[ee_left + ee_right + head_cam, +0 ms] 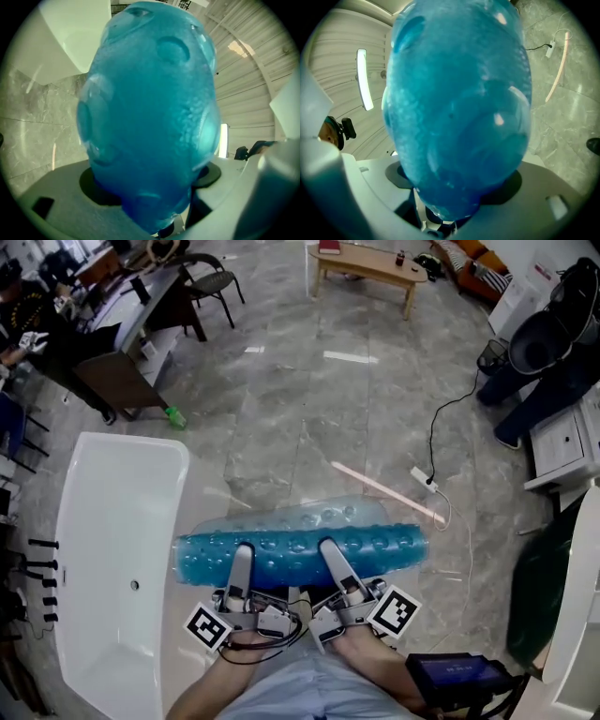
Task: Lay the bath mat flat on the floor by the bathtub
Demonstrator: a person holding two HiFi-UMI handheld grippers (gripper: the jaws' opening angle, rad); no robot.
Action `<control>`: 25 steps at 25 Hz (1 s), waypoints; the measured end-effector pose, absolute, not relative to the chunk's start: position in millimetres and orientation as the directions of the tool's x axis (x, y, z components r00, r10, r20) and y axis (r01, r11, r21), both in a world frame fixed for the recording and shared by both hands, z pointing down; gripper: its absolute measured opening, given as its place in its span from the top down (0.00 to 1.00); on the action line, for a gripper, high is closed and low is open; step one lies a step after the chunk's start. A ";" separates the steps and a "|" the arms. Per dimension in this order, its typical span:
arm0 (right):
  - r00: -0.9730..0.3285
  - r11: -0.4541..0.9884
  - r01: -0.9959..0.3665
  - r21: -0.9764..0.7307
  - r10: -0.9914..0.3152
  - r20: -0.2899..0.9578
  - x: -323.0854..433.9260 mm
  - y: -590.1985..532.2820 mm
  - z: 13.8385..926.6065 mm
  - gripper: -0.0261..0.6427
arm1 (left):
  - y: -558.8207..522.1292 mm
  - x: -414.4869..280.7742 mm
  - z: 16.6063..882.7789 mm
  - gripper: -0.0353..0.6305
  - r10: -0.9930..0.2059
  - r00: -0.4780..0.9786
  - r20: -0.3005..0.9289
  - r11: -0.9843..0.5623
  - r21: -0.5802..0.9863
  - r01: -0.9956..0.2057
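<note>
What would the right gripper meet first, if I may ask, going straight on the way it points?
The right gripper is shut on the blue translucent bubbled bath mat, so that comes first. Beyond it there is probably only grey marble floor.

Bathtub (112, 549) at left, long axis running away from viewer. Bath mat (300, 545) rolled, crosswise, left end at tub's near right rim. Left gripper (241, 554) clamped on mat left of centre; right gripper (329, 551) clamped on it right of centre, side by side. Power strip (424, 479) on floor (281, 427) behind mat, to right. Bench (370, 263) far behind. Desk (122, 324) behind tub.
</note>
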State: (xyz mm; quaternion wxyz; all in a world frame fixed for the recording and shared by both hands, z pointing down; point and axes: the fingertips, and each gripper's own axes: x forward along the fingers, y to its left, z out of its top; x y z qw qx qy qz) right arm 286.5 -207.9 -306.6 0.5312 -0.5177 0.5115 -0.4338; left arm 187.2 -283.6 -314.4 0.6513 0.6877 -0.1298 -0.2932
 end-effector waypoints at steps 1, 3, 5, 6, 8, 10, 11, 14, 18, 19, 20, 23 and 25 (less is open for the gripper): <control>0.101 0.091 -0.074 -0.993 -0.990 -0.098 289.9 -220.4 -308.9 0.43 | -296.1 191.0 -315.8 0.36 -0.559 0.794 -0.239 -0.117 0.971 0.210; 0.101 0.091 -0.090 -0.992 -0.990 -0.100 295.7 -240.0 -309.2 0.43 | -317.0 197.5 -316.6 0.36 -0.555 0.792 -0.253 -0.121 0.967 0.224; 0.103 0.094 -0.110 -0.990 -0.989 -0.105 304.1 -257.8 -305.4 0.43 | -336.1 206.0 -313.0 0.36 -0.548 0.792 -0.271 -0.130 0.962 0.239; 0.106 0.094 -0.114 -0.989 -0.989 -0.106 307.7 -266.8 -301.3 0.43 | -345.5 209.6 -308.2 0.36 -0.545 0.792 -0.274 -0.130 0.961 0.243; 0.115 0.078 -0.110 -0.991 -0.989 -0.091 309.4 -283.9 -285.9 0.43 | -363.1 212.0 -291.4 0.36 -0.546 0.795 -0.264 -0.114 0.964 0.241; 0.121 0.043 -0.107 -0.993 -0.991 -0.056 305.6 -298.9 -261.3 0.43 | -379.9 209.2 -266.6 0.36 -0.545 0.801 -0.247 -0.089 0.967 0.238; 0.123 0.026 -0.112 -0.993 -0.992 -0.040 305.0 -306.1 -247.1 0.43 | -388.6 208.8 -252.9 0.36 -0.541 0.805 -0.245 -0.082 0.967 0.240; 0.117 0.018 -0.135 -0.991 -0.993 -0.034 312.3 -330.6 -204.0 0.43 | -414.1 217.2 -207.2 0.36 -0.527 0.813 -0.248 -0.076 0.966 0.245; 0.113 0.029 -0.112 -0.993 -0.993 -0.042 312.5 -347.1 -123.2 0.43 | -428.3 220.5 -124.5 0.37 -0.525 0.822 -0.219 -0.060 0.973 0.221; 0.113 0.026 -0.112 -0.993 -0.993 -0.039 311.8 -347.9 -99.0 0.43 | -429.5 220.1 -100.7 0.37 -0.524 0.824 -0.217 -0.058 0.974 0.220; 0.114 0.023 -0.115 -0.993 -0.993 -0.036 312.5 -348.6 -74.4 0.43 | -430.7 221.0 -76.3 0.37 -0.521 0.825 -0.217 -0.056 0.974 0.221; 0.120 0.015 -0.120 -0.993 -0.992 -0.030 319.9 -353.3 0.6 0.43 | -436.4 230.0 -1.1 0.37 -0.507 0.834 -0.217 -0.050 0.974 0.223; 0.121 0.014 -0.118 -0.993 -0.992 -0.029 324.6 -358.3 49.7 0.43 | -441.9 236.5 48.0 0.37 -0.494 0.843 -0.211 -0.047 0.975 0.216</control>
